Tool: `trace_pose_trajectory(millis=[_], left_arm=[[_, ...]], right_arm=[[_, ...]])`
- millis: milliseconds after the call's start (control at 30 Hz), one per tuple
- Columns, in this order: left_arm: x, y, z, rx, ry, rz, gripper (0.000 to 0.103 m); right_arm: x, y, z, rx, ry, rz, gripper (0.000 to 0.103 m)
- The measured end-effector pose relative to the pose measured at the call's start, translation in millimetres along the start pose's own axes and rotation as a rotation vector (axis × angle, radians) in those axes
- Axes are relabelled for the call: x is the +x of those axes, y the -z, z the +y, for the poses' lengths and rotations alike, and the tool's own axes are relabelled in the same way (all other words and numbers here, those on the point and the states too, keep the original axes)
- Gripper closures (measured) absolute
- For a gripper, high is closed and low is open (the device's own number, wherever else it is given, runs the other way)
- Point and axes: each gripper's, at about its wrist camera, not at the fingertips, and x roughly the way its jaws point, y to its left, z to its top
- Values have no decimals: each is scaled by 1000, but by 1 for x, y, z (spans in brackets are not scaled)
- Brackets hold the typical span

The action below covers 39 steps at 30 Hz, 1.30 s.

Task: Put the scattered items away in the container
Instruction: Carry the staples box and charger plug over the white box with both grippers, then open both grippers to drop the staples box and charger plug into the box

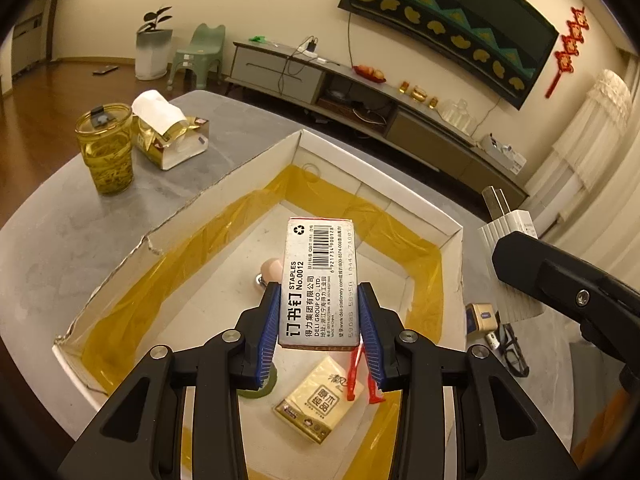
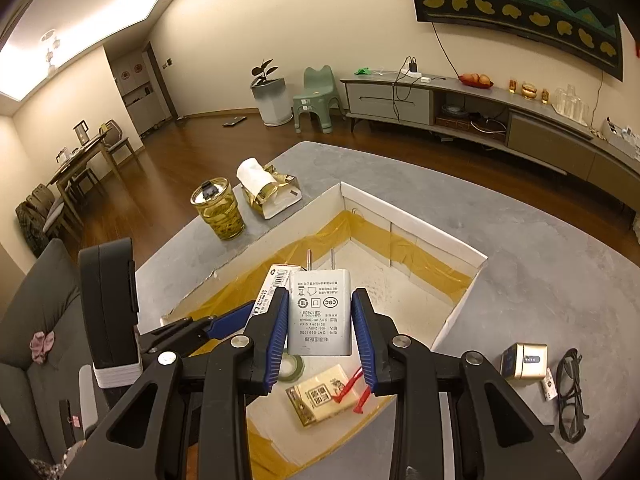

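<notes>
White cardboard box (image 1: 452,236), tape-lined, sits on the grey table (image 1: 52,248); both loads hang over its inside. Our left gripper (image 1: 319,316) pinches the staple box (image 1: 318,280) by its long sides, jaws partly closed. Our right gripper (image 2: 320,320) clamps the charger (image 2: 320,312), prongs pointing away. Inside already: tissue pack (image 1: 316,404), tape roll (image 2: 291,368), red clip (image 2: 352,390). We should lower both before letting go, and aim for bare floor. Glasses (image 2: 570,396) and the gold gadget (image 2: 524,360) wait outside.
</notes>
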Motion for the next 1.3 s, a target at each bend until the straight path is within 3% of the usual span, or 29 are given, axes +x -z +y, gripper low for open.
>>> trace_pose_trajectory(millis=[1000,1300], left_arm=[[18,5,8,16,-22,31,63],[18,-5,-1,19,30,48,64]], right_arm=[[66,-21,-38,126,10,122,69],[72,-30,-46,136,26,133,69]])
